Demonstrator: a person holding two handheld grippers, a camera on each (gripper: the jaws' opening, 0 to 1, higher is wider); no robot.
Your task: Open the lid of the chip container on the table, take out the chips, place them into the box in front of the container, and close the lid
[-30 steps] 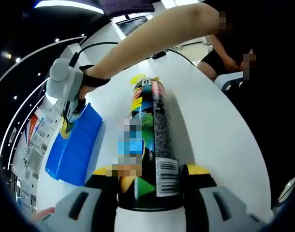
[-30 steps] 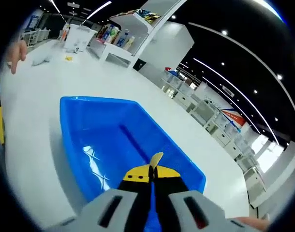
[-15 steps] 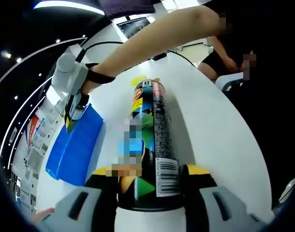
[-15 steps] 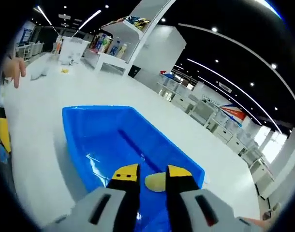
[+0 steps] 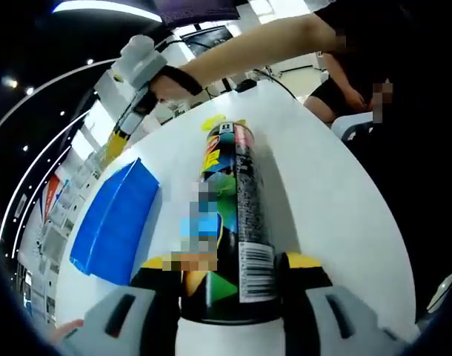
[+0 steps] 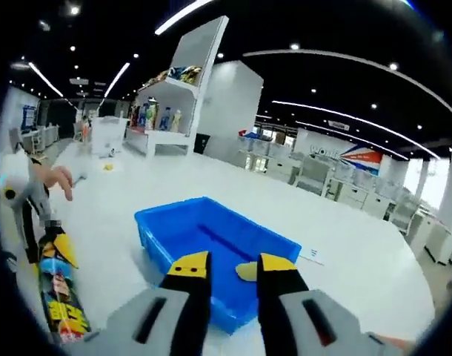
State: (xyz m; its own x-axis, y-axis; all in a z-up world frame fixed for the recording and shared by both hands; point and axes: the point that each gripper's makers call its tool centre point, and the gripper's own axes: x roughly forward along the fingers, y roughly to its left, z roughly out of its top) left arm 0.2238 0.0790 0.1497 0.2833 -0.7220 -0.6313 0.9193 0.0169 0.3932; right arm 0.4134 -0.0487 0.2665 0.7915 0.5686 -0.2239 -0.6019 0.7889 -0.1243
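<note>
One can (image 5: 230,222) clamped in left gripper (image 5: 230,278), right gripper (image 6: 232,268) jaws apart and empty, one blue box (image 6: 211,245), one chip (image 6: 246,271) inside, white table (image 6: 344,259)

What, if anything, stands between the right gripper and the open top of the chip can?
Nothing visible does. The right gripper hangs in the air above the table, open, beyond the blue box. The chip can, clamped by the left gripper, has only bare white table around its open top.
</note>
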